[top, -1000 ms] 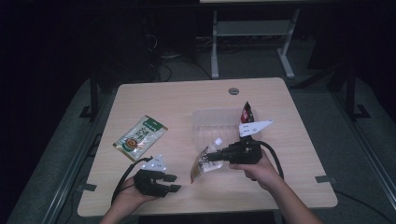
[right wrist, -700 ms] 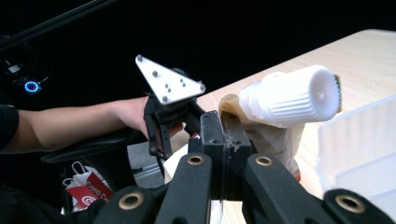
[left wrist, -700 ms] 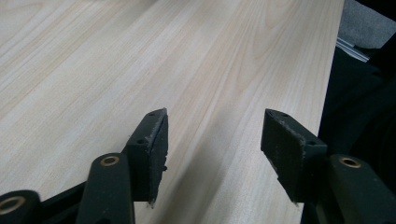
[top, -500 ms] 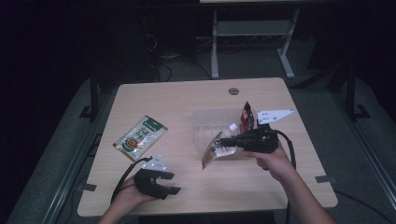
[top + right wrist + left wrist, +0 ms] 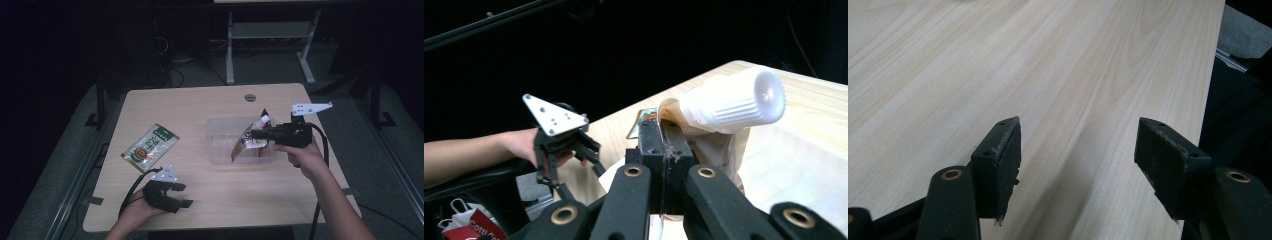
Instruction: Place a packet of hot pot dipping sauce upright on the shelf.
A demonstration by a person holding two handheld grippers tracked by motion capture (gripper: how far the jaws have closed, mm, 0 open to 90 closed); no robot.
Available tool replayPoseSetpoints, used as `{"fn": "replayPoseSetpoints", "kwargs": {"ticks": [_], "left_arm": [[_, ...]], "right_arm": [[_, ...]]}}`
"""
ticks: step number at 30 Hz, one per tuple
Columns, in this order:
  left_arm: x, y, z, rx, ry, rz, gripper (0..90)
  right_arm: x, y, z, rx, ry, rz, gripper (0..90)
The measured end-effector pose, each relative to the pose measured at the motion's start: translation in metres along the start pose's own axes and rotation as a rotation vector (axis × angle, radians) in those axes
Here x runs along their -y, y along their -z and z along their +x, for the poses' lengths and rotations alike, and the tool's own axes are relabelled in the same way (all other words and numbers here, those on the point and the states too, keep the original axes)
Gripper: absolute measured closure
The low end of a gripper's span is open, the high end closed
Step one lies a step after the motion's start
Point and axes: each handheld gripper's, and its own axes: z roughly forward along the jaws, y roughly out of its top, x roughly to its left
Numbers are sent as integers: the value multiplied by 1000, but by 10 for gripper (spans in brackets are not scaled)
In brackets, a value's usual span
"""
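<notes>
The right claw (image 5: pixel 254 134) is clenched on a pouch (image 5: pixel 246 142) with a white screw cap (image 5: pixel 744 102), pinching the pouch's upper edge just below the cap. In the high view the pouch hangs from the jaws over the clear plastic tray (image 5: pixel 217 145), its lower end down inside the tray's right half; whether it touches the tray floor cannot be told. The right claw lies level, pointing across the tray from the tray's right side, with the person's hand (image 5: pixel 302 157) behind it.

The left claw (image 5: pixel 182 195) rests low at the near edge of the desk (image 5: pixel 200 102), well to the left of the tray and nearer the person. Its jaws stand apart and have just been opening, with nothing between them; in the left gripper view the bare wood shows between the two black pads (image 5: pixel 1005 160).

A green packet (image 5: pixel 150 147) lies flat on the desk, well to the left of the tray and apart from both claws.
</notes>
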Motion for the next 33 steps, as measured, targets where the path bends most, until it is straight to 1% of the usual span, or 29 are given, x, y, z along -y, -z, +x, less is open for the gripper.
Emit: {"fn": "replayPoseSetpoints", "kwargs": {"ticks": [1,2,6,9,12,13,15,16,18,23,26,33], "left_arm": [[0,0,0,0,0,0,347],[0,0,0,0,0,-1,346],[0,-1,1,1,0,1,345],[0,-1,0,1,2,-1,344],[0,-1,0,1,3,0,344],[0,-1,0,2,4,-1,344],[0,-1,0,2,6,2,344],[0,-1,0,2,6,2,344],[0,-1,0,2,7,2,344],[0,-1,0,2,9,3,344],[0,-1,0,2,8,5,344],[0,-2,0,3,8,5,344]], "right_arm": [[0,0,0,0,0,0,898],[-1,4,-6,19,-13,-4,898],[-1,10,-13,44,-26,0,898],[-2,14,-20,67,-25,10,898],[-2,16,-23,75,-32,11,898],[-3,18,-26,89,-37,15,898],[-3,18,-28,94,-34,16,898],[-3,19,-31,107,-37,21,898],[-2,19,-34,118,-42,28,898],[-1,19,-38,132,-45,32,898],[-3,18,-40,158,-28,64,897],[-9,12,-39,157,-5,86,897]]}}
